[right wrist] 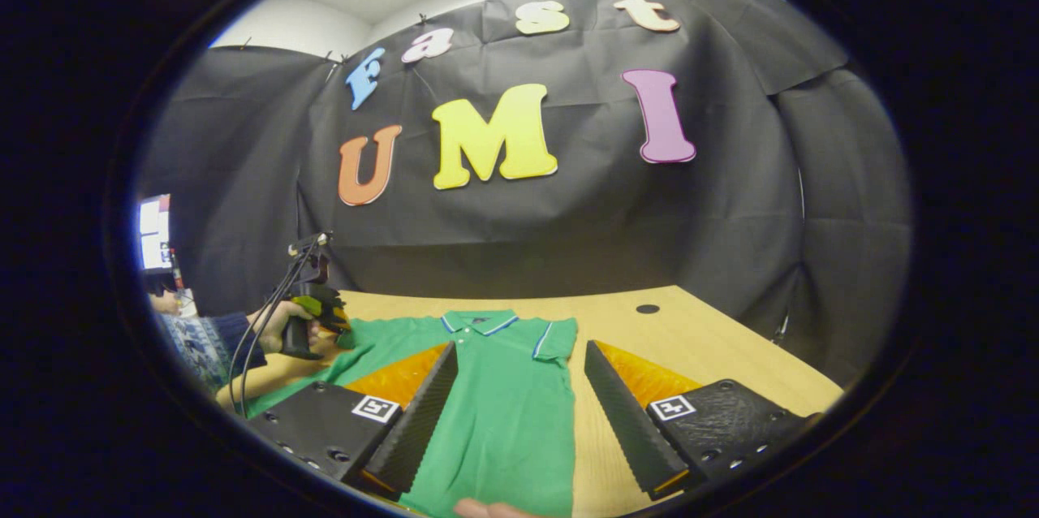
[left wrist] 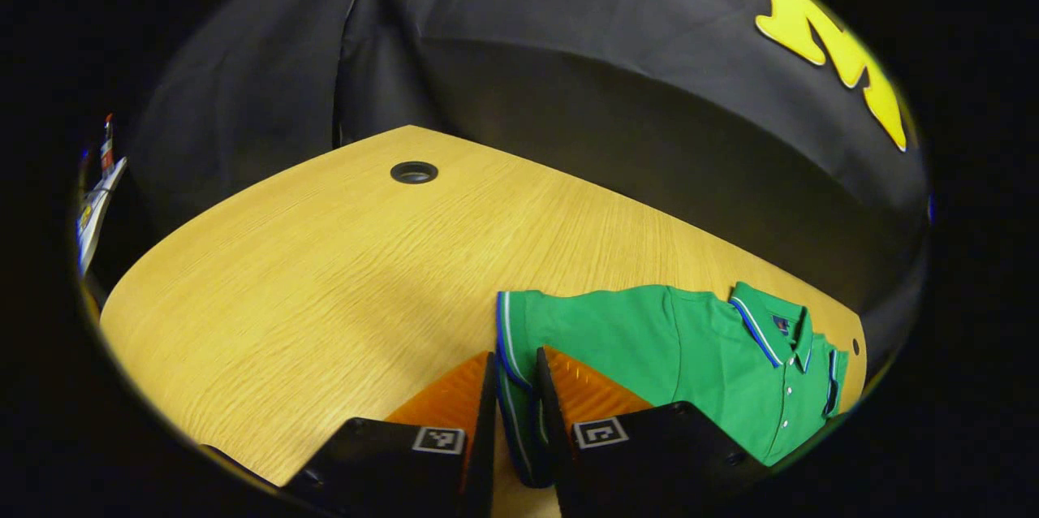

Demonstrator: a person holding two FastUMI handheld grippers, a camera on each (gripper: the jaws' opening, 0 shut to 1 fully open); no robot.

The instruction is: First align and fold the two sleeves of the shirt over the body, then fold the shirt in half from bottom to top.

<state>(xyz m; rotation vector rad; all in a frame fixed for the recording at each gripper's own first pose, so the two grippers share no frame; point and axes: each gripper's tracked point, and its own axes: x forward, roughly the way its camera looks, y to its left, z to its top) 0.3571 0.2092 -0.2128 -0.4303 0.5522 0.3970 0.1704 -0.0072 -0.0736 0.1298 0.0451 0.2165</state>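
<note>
A green polo shirt with blue and white trim lies flat on the wooden table, collar to the right in the left gripper view. My left gripper is shut on the hem of one short sleeve, which fills the narrow gap between its fingers. In the right gripper view a hand holds that left gripper at the shirt's left sleeve. My right gripper stands wide open above the shirt's body, nothing between its fingers. The other sleeve lies flat beside the collar.
A round cable hole sits in the table toward the back, also seen as the cable hole right of the shirt. Black cloth walls close the back and sides. A person's patterned sleeve and a lit screen are at left.
</note>
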